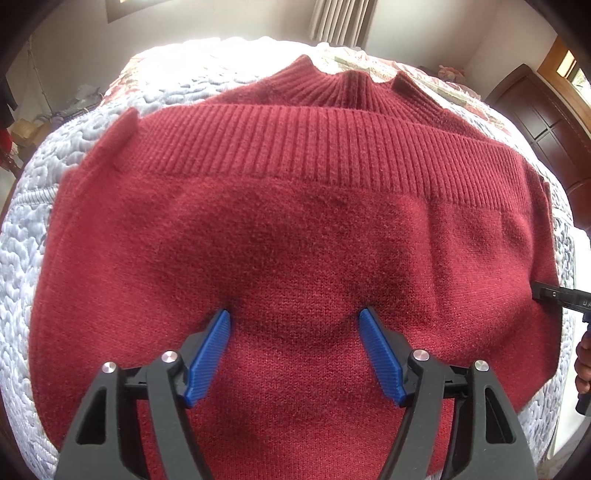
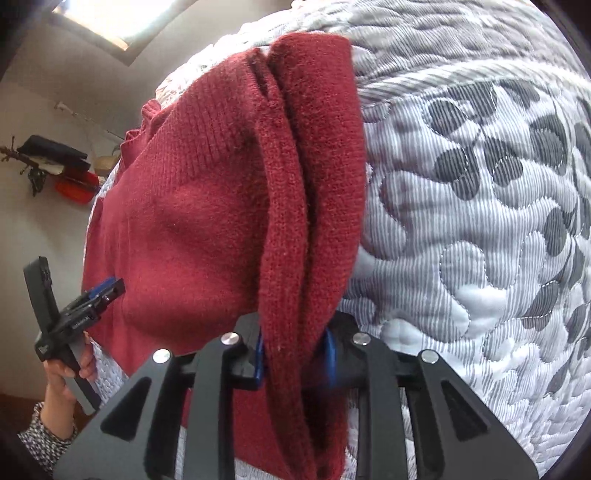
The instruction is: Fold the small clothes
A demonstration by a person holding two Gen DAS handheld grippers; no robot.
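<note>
A dark red knitted sweater [image 1: 295, 221] lies folded on a quilted bed, its ribbed hem band [image 1: 332, 147] lying just below the ribbed collar [image 1: 347, 88]. My left gripper [image 1: 295, 314] stands open, both blue fingertips pressing down into the sweater's near part with nothing pinched between them. In the right wrist view my right gripper [image 2: 295, 350] is shut on the sweater [image 2: 207, 206] at its thick layered side edge, which bunches up between the blue pads. The left gripper [image 2: 107, 288] shows at the left there, held by a hand [image 2: 62, 373].
The grey-and-white quilted bedspread [image 2: 480, 221] spreads out around the sweater. A dark wooden door [image 1: 535, 122] stands at the right, curtains [image 1: 340, 22] behind the bed. Clutter sits on a wall shelf [image 2: 55, 162] at the left.
</note>
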